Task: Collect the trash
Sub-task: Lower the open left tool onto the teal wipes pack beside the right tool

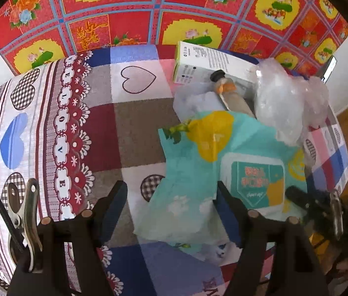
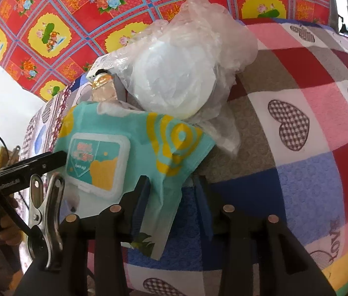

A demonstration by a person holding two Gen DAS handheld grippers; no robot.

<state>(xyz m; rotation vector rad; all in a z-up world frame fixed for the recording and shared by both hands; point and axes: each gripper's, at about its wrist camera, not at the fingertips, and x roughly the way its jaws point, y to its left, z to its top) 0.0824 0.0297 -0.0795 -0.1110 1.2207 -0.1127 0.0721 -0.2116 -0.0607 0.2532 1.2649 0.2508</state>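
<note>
Left wrist view: my left gripper [image 1: 171,197] stands wide over the patchwork cloth [image 1: 129,133], the teal wipes pack [image 1: 223,162] lying loose between its fingers, nothing pinched; beyond it lie a bottle [image 1: 233,93], a white box [image 1: 213,59] and a crumpled clear bag [image 1: 282,103]. Right wrist view: my right gripper [image 2: 174,192] is narrowed around the pack's [image 2: 134,148] lower corner; whether it pinches I cannot tell; bag [image 2: 186,74] just behind.
</note>
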